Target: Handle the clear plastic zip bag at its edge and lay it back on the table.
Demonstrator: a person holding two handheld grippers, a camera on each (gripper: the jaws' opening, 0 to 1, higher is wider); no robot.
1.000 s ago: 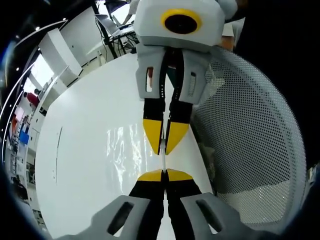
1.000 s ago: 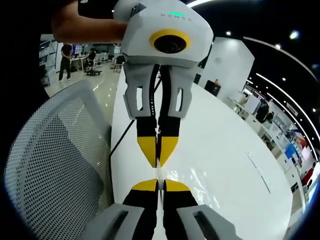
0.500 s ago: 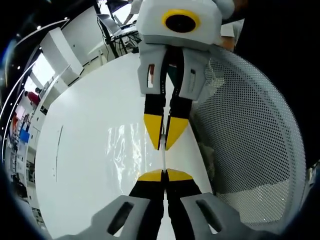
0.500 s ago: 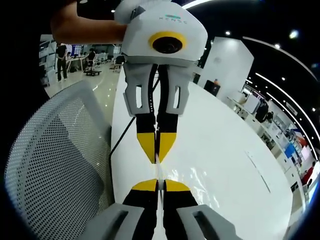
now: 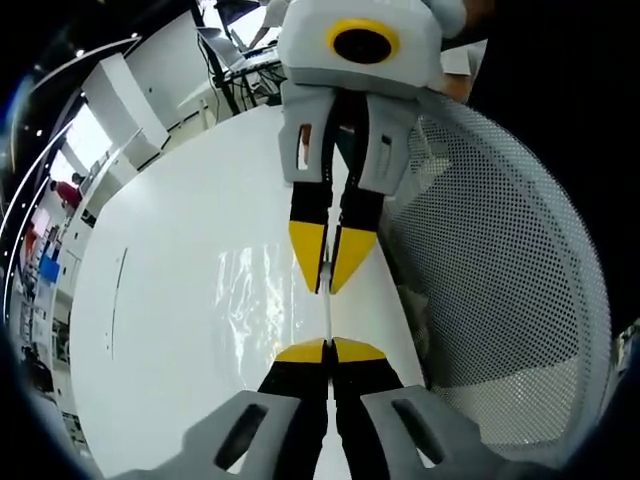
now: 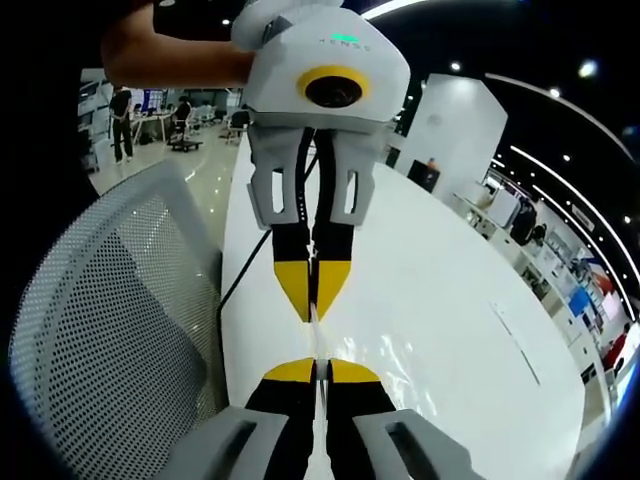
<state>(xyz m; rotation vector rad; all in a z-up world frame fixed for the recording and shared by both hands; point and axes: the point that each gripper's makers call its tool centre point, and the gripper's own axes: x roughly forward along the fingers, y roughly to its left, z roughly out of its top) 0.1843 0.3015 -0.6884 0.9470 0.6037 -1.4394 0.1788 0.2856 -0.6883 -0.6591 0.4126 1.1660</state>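
2 tongs face each other tip to tip, each clenched on the same edge of the bag (image 5: 255, 300). In the left gripper view the left tongs (image 5: 328, 352) rise from the bottom, their yellow tips pressed together on the thin edge; just beyond, the right tongs (image 5: 327, 270) point back, tips also nipped on it. The right gripper view mirrors this: right tongs (image 6: 314, 371) near, left tongs (image 6: 312, 297) opposite. The bag spreads from the held edge over the white bench (image 5: 160, 230), glinting, and how much of it rests there is hard to tell.

To lay it well, I judge both tongs should sink together, keeping the edge level and taut, and let go once it lies flat on the bench. The mesh chair (image 5: 500, 260) stands just beside the bench edge, so keep the bag inboard.
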